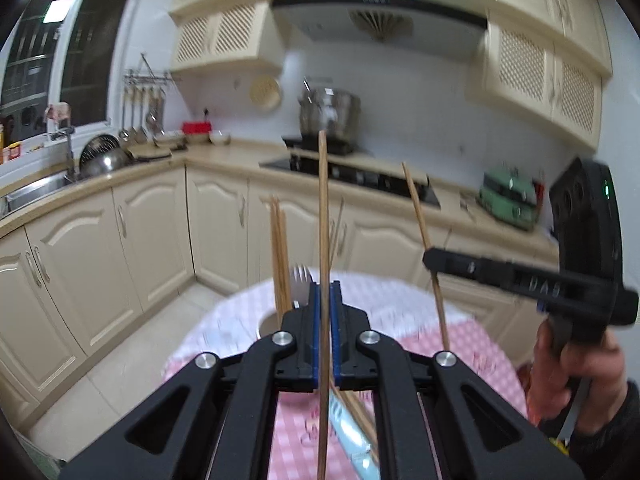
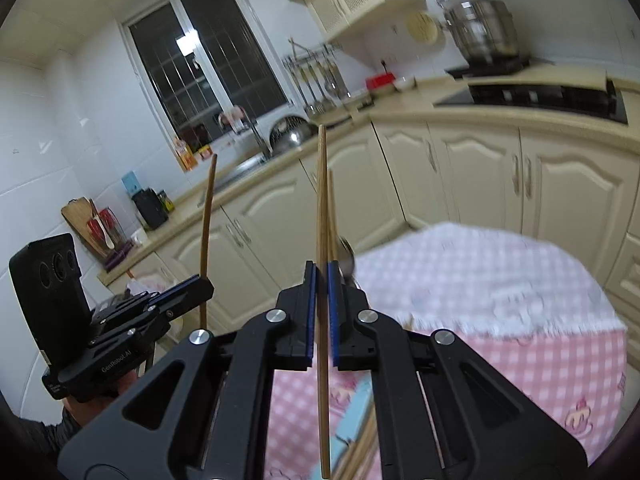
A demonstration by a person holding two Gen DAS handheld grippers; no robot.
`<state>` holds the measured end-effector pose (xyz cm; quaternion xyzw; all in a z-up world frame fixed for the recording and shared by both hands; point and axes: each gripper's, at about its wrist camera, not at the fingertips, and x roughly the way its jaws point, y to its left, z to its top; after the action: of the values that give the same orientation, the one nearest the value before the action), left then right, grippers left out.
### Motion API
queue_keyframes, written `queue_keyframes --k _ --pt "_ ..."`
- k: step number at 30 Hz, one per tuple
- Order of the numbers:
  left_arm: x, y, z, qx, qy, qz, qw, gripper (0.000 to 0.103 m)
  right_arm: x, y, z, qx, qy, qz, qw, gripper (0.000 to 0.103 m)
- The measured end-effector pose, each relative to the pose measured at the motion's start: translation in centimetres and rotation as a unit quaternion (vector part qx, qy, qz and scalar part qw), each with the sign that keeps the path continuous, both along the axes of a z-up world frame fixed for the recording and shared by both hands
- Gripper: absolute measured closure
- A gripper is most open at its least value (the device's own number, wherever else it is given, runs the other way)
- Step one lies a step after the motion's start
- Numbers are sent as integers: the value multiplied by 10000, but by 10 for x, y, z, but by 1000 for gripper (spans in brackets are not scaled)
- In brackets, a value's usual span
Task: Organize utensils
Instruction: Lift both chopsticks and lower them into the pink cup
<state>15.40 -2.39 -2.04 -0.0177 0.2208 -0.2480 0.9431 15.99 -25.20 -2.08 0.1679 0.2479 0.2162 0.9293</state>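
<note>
My left gripper (image 1: 325, 286) is shut on a wooden chopstick (image 1: 323, 216) that stands upright above the table. It also shows in the right wrist view (image 2: 200, 280) with its chopstick (image 2: 208, 216). My right gripper (image 2: 321, 270) is shut on another wooden chopstick (image 2: 322, 200), held upright; it shows at the right of the left wrist view (image 1: 430, 258) with its chopstick (image 1: 420, 216). A white utensil holder (image 1: 267, 324) behind my left fingers holds several chopsticks (image 1: 280, 252) and a metal fork (image 1: 301, 280). More chopsticks (image 1: 356, 412) lie below on a light blue item (image 1: 352, 436).
A round table (image 2: 500, 320) with a pink checked cloth is below both grippers. Cream kitchen cabinets (image 1: 152, 236), a sink (image 1: 32, 192) with bowls, a black hob (image 1: 360, 176) with a steel pot (image 1: 330, 114), and a green appliance (image 1: 508, 200) line the walls.
</note>
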Motion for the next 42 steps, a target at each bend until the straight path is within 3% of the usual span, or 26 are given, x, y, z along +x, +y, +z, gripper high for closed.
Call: queue_keyframes --k 7,16,27,42 --pt "17 4 26 -426 -347 311 9980 99 20 23 26 3 -457 -69 9989 97" --pt "50 -2 38 -771 -724 480 9932 99 50 36 33 -79 -795 -273 9964 97" --pt "94 -17 15 -923 -791 604 9907 99 89 37 21 -13 -900 -515 9946 97" --pt "123 -23 -32 -741 -414 624 9944 95 119 38 -17 -49 -425 -426 9982 96"
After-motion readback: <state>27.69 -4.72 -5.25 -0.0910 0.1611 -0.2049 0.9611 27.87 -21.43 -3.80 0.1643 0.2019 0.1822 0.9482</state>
